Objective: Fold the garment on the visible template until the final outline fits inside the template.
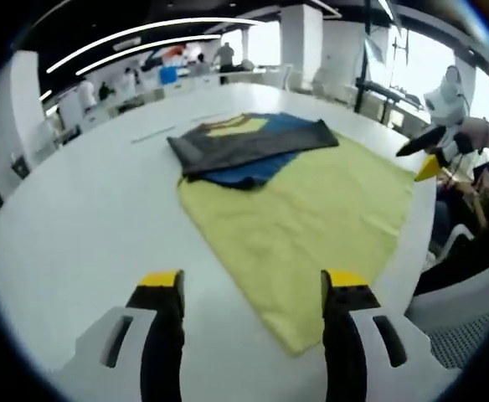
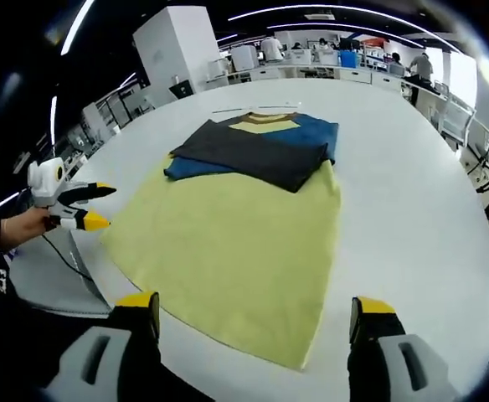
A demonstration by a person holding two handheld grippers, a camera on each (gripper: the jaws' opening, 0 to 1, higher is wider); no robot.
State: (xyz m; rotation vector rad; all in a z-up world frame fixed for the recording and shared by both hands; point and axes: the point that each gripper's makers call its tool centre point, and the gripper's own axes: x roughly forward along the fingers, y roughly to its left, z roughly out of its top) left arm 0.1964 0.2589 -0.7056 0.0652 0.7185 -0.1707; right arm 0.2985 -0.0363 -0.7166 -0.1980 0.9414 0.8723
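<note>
Both tongs spread, holding nothing. Left gripper sits at the bottom of the left gripper view, jaws wide over the white table. Right gripper is at the bottom of the right gripper view, jaws wide over the near corner of the yellow template.

Garment, dark grey over blue with a yellow-brown collar area, lies upper centre in both views, on the far end of the template. It looks partly folded: a grey flap is laid across the blue body. Its left edge seems to reach or slightly overhang the template edge; hard to tell.

My read: mid-fold, between grasps, both hands backed off to the near side of the table.

Next move probably needs both grippers to reach to the far end, pinch the garment's overhanging side and fold it inward, without dragging the template.
</note>
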